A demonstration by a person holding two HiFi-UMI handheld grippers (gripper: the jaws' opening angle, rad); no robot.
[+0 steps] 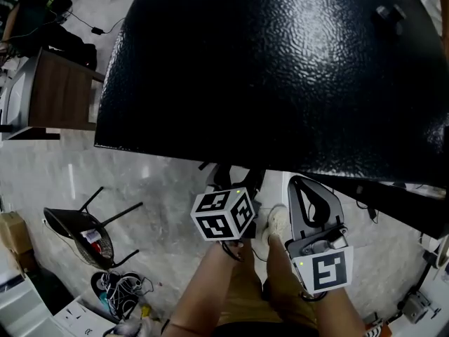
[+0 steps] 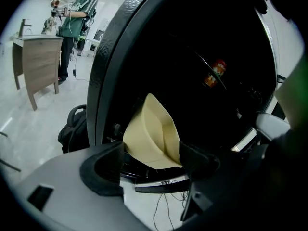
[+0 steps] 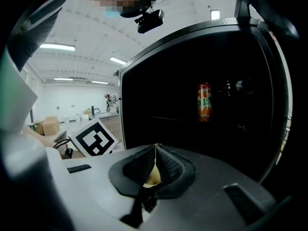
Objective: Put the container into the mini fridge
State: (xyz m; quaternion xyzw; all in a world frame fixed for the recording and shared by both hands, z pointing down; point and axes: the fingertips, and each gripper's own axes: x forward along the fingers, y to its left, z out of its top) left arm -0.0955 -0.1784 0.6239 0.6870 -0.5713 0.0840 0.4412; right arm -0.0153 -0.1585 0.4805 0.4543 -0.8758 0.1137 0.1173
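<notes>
The black mini fridge (image 1: pixel 280 69) fills the head view from above, and its front stands open. An orange can (image 3: pixel 204 101) stands on a shelf inside. The beige container (image 2: pixel 154 134) hangs at the fridge's opening. My right gripper (image 3: pixel 155 150) is shut on a thin edge of the container (image 3: pixel 152 178). My left gripper (image 2: pixel 151 153) is open wide, with the container's lower part between its jaws. In the head view both grippers sit just below the fridge's front edge, the left gripper (image 1: pixel 231 181) partly hidden under it and the right gripper (image 1: pixel 306 188) beside it.
A wooden cabinet (image 1: pixel 59 90) stands to the left, and a black chair (image 1: pixel 81 234) lies tipped on the floor. A dark backpack (image 2: pixel 74 126) rests beside the fridge's left side. A person in green (image 2: pixel 77 18) stands far back. Cables run over the floor.
</notes>
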